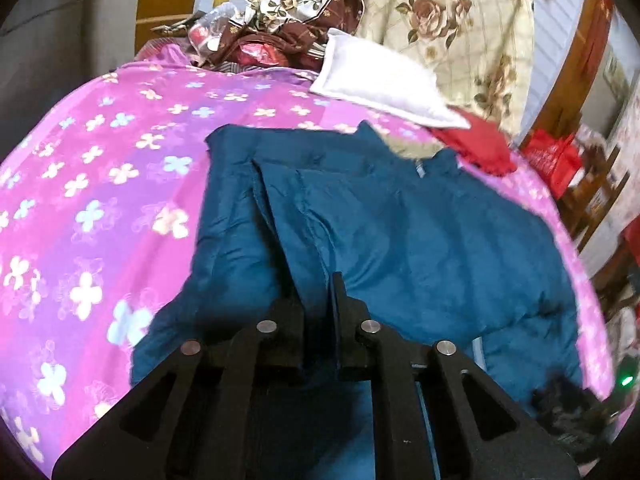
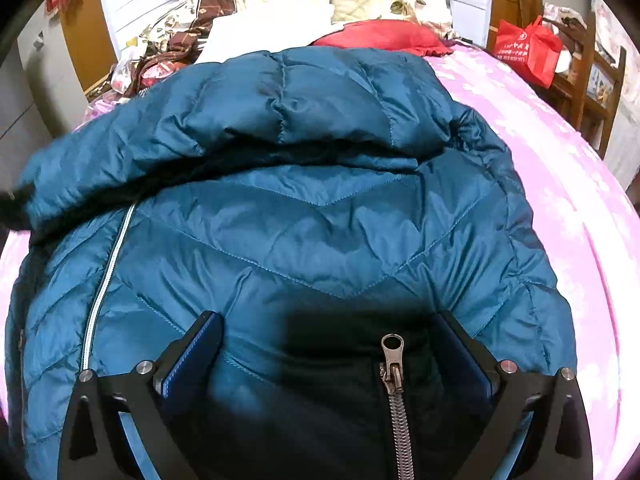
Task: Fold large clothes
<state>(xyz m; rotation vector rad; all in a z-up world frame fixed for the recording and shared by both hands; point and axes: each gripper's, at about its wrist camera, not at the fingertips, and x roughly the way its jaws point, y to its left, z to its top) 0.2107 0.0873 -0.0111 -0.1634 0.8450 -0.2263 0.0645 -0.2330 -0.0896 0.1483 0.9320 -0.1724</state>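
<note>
Teal quilted nylon fills most of what I can see: a puffy down jacket (image 2: 320, 216) lies spread on the bed, over a pink-purple bedsheet (image 1: 100, 168) printed with pale flowers. Seen along the right tongs (image 2: 328, 344), the jacket shows chevron stitching across its panels, a thick fold of the same fabric rolled over its far half, a light zipper tape (image 2: 105, 276) running down its left side and a metal zipper pull (image 2: 393, 356) lying close between the fingers. Those right tongs stand wide, their blue-padded fingers (image 2: 200, 348) well apart with the jacket fabric bulging between them and nothing pinched. The left tongs (image 1: 320, 312) sit narrow, their black fingers (image 1: 345, 312) drawn close on a raised fold of the jacket (image 1: 360, 232) that runs up between them. From that side the jacket looks layered, with several overlapping edges toward its far left corner and a bit of tan fur (image 1: 412, 148) at its far edge. Beyond the jacket, at the head of the bed, lie a white pillow (image 1: 380, 80) and, just beside it, a red cloth (image 1: 476, 146). Behind them rises a cream quilt (image 1: 452, 28) with brown roses, and to its left a heap of brown floral bedding (image 1: 288, 20). Off the right side of the bed a red shopping bag (image 2: 528, 50) sits on a wooden chair (image 2: 592, 80).
</note>
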